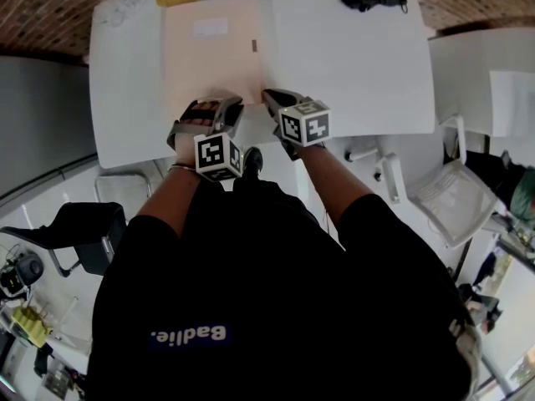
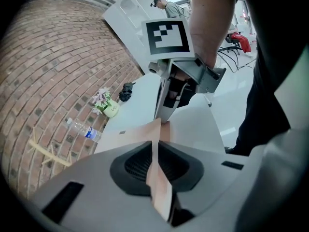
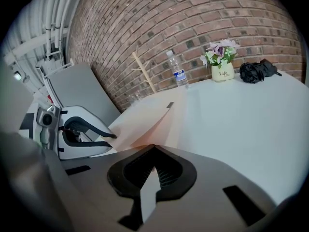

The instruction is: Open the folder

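Pinkish card, likely light and floppy, the folder (image 1: 213,53) lies on the table (image 1: 359,65) ahead of your jaws, left gripper (image 1: 224,107) clamped on its top cover's near edge, right gripper (image 1: 274,100) clamped on the sheet beneath: grip there, lift gently.

Red brick wall (image 3: 193,18) behind a white table (image 1: 351,65); white chair (image 1: 451,195) on pale floor (image 1: 42,224).

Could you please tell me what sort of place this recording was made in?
Probably an office or workroom: a white table against a brick wall, a white chair beside it, and a flower pot on it.
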`<state>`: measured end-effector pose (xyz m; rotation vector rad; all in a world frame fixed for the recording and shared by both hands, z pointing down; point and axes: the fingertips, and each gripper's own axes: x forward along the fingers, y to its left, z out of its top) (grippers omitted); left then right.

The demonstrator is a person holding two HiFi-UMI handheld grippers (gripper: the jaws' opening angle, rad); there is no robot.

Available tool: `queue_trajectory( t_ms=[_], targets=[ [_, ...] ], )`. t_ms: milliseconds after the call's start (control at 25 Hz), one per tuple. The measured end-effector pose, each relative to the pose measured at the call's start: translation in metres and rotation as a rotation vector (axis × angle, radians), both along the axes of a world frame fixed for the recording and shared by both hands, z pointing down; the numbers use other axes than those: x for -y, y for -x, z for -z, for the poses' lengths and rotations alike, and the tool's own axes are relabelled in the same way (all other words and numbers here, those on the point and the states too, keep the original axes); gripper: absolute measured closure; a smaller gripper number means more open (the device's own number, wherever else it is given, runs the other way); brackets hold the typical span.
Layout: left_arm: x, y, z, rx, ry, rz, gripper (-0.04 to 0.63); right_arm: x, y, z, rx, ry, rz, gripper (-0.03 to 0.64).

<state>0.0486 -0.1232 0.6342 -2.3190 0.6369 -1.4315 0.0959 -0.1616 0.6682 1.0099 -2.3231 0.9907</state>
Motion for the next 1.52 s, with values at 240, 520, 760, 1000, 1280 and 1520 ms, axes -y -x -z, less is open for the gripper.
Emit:
queue_trajectory(
  t_ms=[240, 520, 760, 1000, 1280, 1520],
  targets=[
    [0.004, 0.001, 0.017, -0.1, -0.01, 0.092, 0.574, 0.0, 0.0, -0.001, -0.012, -0.004, 0.015, 0.589],
    [0.012, 0.007, 0.044, -0.205, -0.028, 0.172, 0.574, 0.003, -0.003, -0.002, -0.029, -0.013, 0.025, 0.589],
    [0.013, 0.023, 0.071, -0.309, -0.049, 0.26, 0.575, 0.003, -0.005, -0.002, -0.042, -0.013, 0.032, 0.589],
    [0.012, 0.048, 0.095, -0.404, -0.07, 0.354, 0.579, 0.005, -0.006, -0.003, -0.056, -0.018, 0.03, 0.589],
    [0.012, 0.086, 0.124, -0.525, -0.095, 0.472, 0.584, 0.004, -0.006, -0.004, -0.075, -0.014, 0.026, 0.589],
    [0.012, 0.125, 0.149, -0.658, -0.102, 0.607, 0.586, 0.005, -0.006, -0.004, -0.088, -0.016, 0.016, 0.589]
  ],
)
